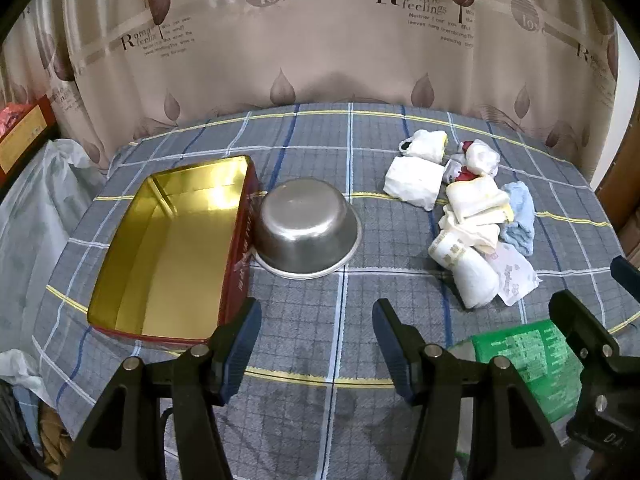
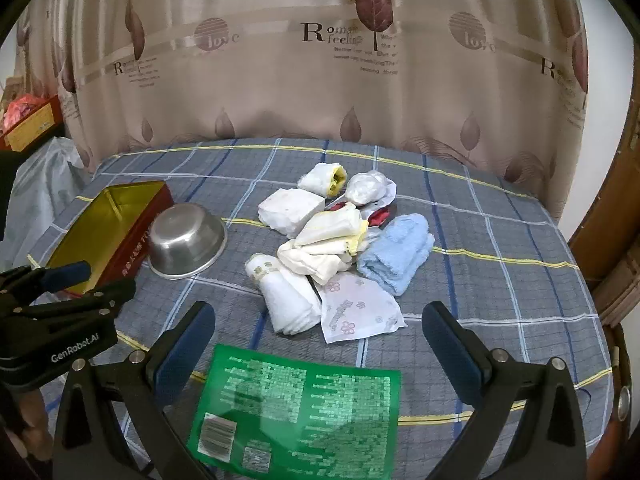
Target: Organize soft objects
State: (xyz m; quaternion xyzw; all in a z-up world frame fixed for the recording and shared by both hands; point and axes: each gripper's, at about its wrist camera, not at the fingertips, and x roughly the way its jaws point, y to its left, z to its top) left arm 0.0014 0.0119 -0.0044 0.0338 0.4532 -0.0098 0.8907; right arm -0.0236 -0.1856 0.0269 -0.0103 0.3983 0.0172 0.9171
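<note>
A pile of soft things [image 2: 332,248] lies mid-table: white folded cloths, a rolled white cloth [image 2: 288,300], a light blue towel [image 2: 396,256] and a flowered tissue pack [image 2: 356,312]. In the left wrist view the same pile [image 1: 476,216] lies at the right. A flat green packet [image 2: 296,412] lies on the tablecloth just below my right gripper [image 2: 320,344], whose jaws stand wide open without touching it. My left gripper [image 1: 316,344] hangs open over bare cloth, with nothing between its fingers. An empty red tin [image 1: 172,248] with a gold inside sits to its left.
An upturned steel bowl [image 1: 306,228] rests against the tin's right side. A grey checked cloth [image 1: 320,132] covers the round table, and a printed curtain [image 1: 320,40] hangs behind it. Plastic bags [image 1: 36,200] and a red box [image 1: 20,136] are off the left edge. Wooden furniture [image 2: 612,240] stands at the right.
</note>
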